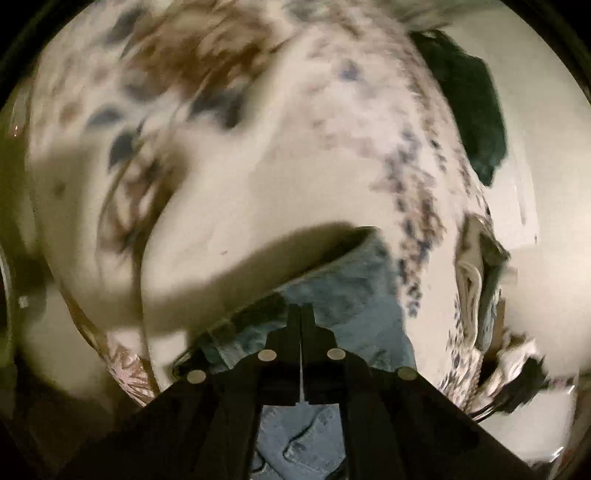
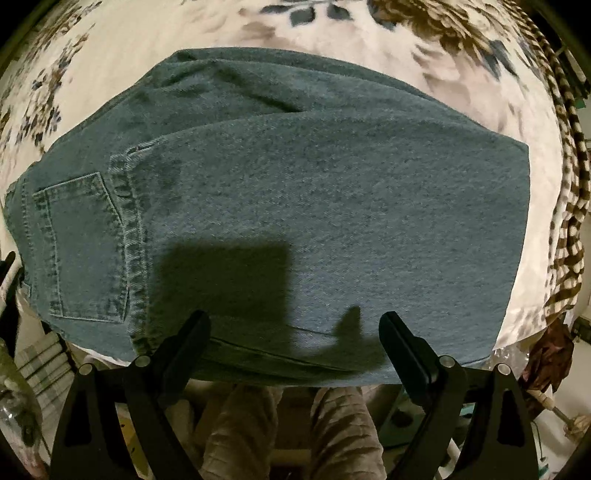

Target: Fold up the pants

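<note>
Blue denim pants (image 2: 295,206), folded into a thick rectangle w/ back pocket (image 2: 79,247) showing at left, are lying on white floral-print bedsheet (image 2: 147,33) near its front edge. Right gripper (image 2: 295,336) is hovering straight over the near edge, black fingers (image 2: 404,343) standing wide apart, nothing between them. Left gripper (image 1: 301,314) is angling down over the denim, fingers (image 1: 293,325) pressed together; can't tell if any cloth is pinched, view blurred. Dark green garment (image 1: 476,110) is lying further back on the sheet
</note>
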{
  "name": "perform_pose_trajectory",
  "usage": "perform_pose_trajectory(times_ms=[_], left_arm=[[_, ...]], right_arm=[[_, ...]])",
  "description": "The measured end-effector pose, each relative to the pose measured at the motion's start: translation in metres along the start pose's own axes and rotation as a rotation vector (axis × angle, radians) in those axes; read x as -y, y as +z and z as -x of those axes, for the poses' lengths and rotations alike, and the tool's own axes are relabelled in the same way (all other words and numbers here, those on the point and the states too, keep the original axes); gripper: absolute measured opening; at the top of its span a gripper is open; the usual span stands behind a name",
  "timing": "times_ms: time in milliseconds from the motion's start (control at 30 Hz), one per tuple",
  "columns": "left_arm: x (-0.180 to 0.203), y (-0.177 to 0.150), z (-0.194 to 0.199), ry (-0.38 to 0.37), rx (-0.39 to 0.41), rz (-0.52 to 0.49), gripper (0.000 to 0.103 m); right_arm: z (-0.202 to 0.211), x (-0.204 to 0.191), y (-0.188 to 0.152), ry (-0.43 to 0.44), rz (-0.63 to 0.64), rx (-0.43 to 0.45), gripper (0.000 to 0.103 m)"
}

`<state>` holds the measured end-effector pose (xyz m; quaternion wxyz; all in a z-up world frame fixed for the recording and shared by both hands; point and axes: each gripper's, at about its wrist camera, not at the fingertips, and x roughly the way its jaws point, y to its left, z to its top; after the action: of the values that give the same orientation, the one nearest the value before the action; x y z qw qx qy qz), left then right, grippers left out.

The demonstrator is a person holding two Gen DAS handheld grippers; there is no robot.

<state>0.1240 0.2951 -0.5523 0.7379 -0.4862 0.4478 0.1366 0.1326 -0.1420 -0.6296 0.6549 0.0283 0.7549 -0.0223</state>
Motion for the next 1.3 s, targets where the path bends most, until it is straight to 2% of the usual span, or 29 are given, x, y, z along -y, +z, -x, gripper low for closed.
perform_pose_trajectory(times_ms=[100,167,200,233,267,300,367,400,467,500,633,767,833,933,1067,1167,1233,1300], left_arm=[[0.005,-0.009,0.034,-0.007,0.045,0.001,0.0],[-0.008,-0.014,0.04,0.033,0.034,0.03,0.0],[-0.022,-0.017,0.038,0.044,0.012,0.067,0.0],[-0.031,-0.019,0.035,0.02,-0.017,0.102,0.0],[-0.045,-0.023,0.029,-0.028,-0.069,0.183,0.001],[-0.05,-0.026,0.027,-0.04,-0.095,0.221,0.002],[-0.056,-0.039,0.02,-0.074,-0.152,0.276,0.015],[-0.057,-0.043,0.018,-0.073,-0.159,0.276,0.017],[-0.056,-0.055,0.008,-0.082,-0.191,0.274,0.03],[-0.056,-0.061,0.003,-0.086,-0.206,0.278,0.033],[-0.053,-0.063,-0.004,-0.119,-0.178,0.287,0.045],[-0.057,-0.061,-0.012,-0.133,-0.17,0.322,0.047],[-0.06,-0.064,-0.002,-0.157,-0.165,0.36,0.047],[-0.064,-0.073,0.009,-0.149,-0.164,0.366,0.048],[-0.066,-0.085,0.005,-0.113,-0.161,0.366,0.062],[-0.063,-0.084,-0.006,-0.103,-0.146,0.354,0.067],[-0.06,-0.081,-0.017,-0.114,-0.148,0.339,0.067],[-0.048,-0.072,-0.026,-0.067,-0.139,0.302,0.066]], right_arm=[[0.005,0.001,0.003,-0.007,-0.002,0.005,0.095],[0.007,0.003,0.004,-0.006,-0.008,0.003,0.095],[0.006,0.004,0.004,-0.008,-0.012,0.001,0.095],[0.005,0.004,0.004,-0.005,-0.016,-0.002,0.095],[0.004,0.005,0.005,0.001,-0.022,-0.007,0.095],[0.003,0.006,0.005,0.006,-0.026,-0.01,0.095],[0.003,0.006,0.006,0.01,-0.026,-0.014,0.095],[0.003,0.005,0.006,0.01,-0.023,-0.014,0.095],[0.002,0.004,0.006,0.003,-0.016,-0.02,0.095],[0.0,0.004,0.006,0.002,-0.016,-0.026,0.095],[0.001,0.004,0.007,0.0,-0.013,-0.031,0.095],[0.002,0.003,0.009,-0.009,-0.004,-0.031,0.095],[-0.001,0.005,0.009,-0.004,-0.011,-0.039,0.095],[-0.004,0.005,0.005,0.008,-0.018,-0.046,0.095],[-0.007,0.004,0.004,0.005,-0.004,-0.049,0.095],[-0.008,0.003,0.004,0.011,0.0,-0.051,0.095],[-0.008,0.003,0.004,0.012,0.003,-0.048,0.095],[-0.008,0.004,0.005,0.01,0.005,-0.047,0.095]])
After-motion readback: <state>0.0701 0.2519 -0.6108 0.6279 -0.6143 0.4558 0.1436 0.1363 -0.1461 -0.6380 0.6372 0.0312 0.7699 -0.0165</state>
